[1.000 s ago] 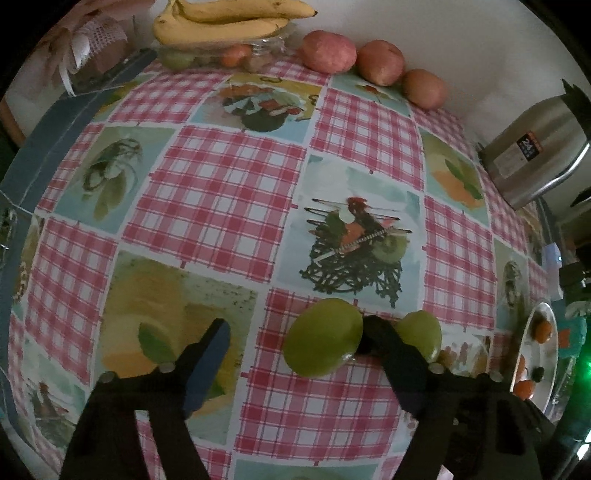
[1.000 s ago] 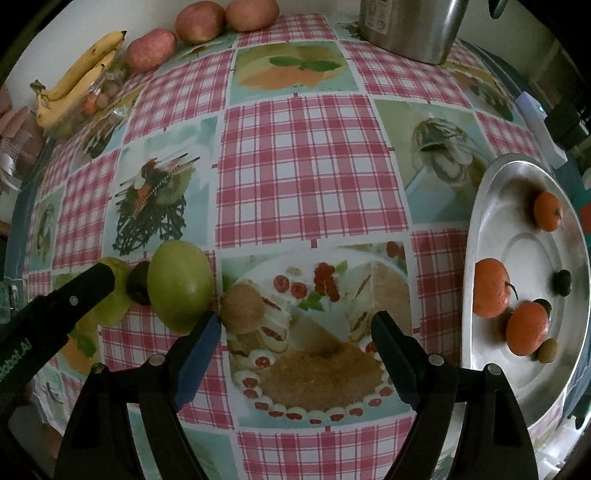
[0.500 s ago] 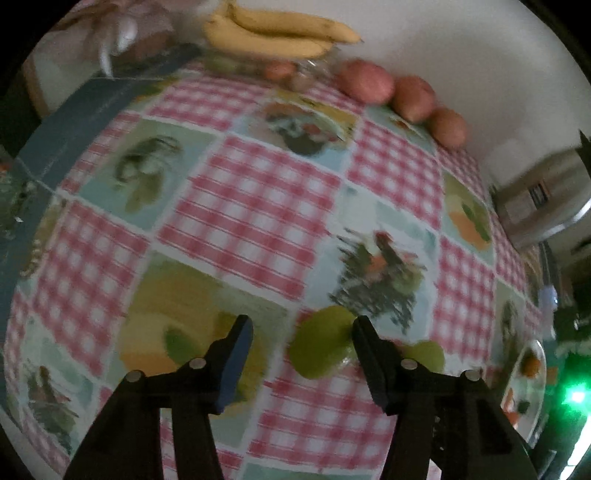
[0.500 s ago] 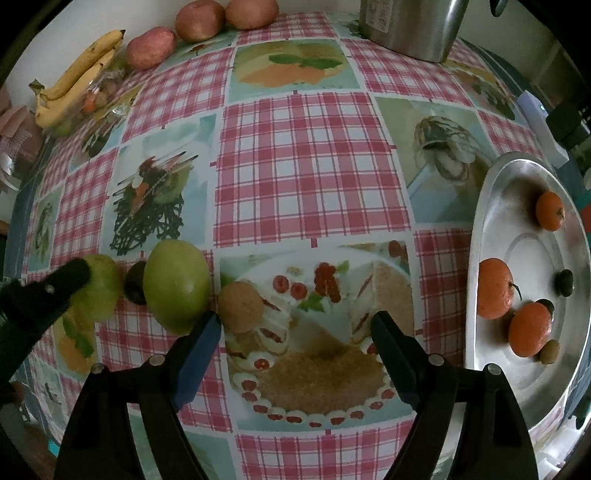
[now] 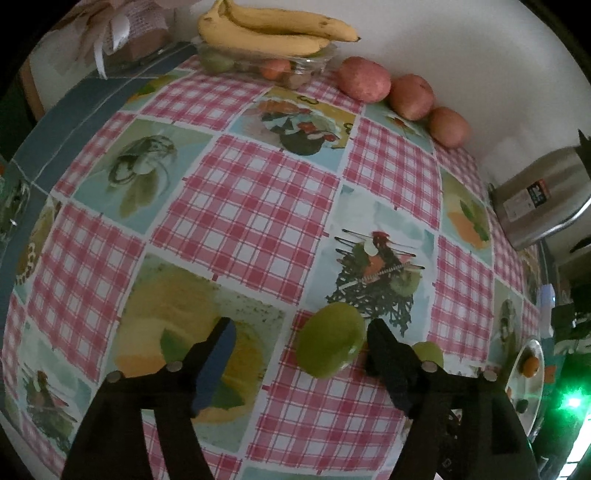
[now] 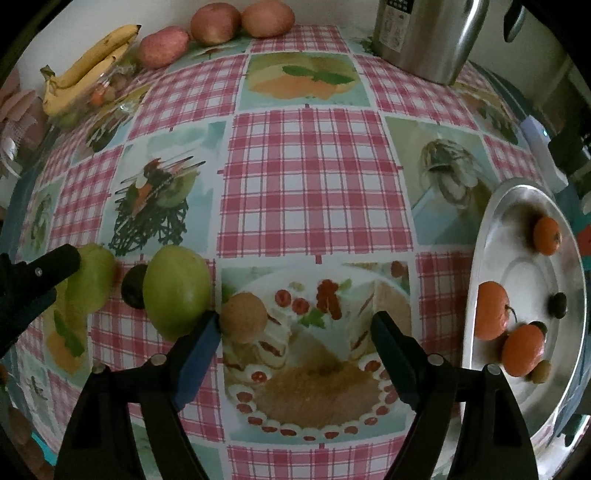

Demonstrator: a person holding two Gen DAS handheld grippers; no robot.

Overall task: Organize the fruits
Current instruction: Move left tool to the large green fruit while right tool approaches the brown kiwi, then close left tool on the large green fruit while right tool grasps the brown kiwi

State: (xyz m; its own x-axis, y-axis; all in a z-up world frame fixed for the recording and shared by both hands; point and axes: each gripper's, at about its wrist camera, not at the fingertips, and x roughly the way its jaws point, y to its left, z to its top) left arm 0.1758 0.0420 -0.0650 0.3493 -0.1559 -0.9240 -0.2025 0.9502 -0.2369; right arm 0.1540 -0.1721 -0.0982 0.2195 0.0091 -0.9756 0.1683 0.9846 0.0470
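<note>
A green apple point(image 5: 328, 343) lies on the checked tablecloth between the fingers of my left gripper point(image 5: 301, 343), close against the right finger point(image 5: 384, 350) and well clear of the left one; the jaws are opening. A second green apple point(image 5: 428, 352) sits just beyond that right finger. In the right wrist view both apples point(image 6: 175, 290) point(image 6: 92, 277) flank a small dark fruit point(image 6: 133, 286). My right gripper point(image 6: 297, 332) stands open over the cloth, holding nothing, with a round brown fruit point(image 6: 242, 314) just inside its left finger. The metal plate point(image 6: 517, 266) at right holds oranges point(image 6: 491, 310) and small dark fruits.
Bananas point(image 5: 273, 35) rest on a clear container at the far edge by the wall. Three red apples point(image 5: 364, 79) line the wall beside them. A steel jug point(image 6: 424, 33) stands at the back right. A wrapped bundle point(image 5: 122, 26) sits at the far left.
The left jaws narrowed around the green apple half a second ago and have widened again; the apple stays on the cloth. The right gripper has not moved.
</note>
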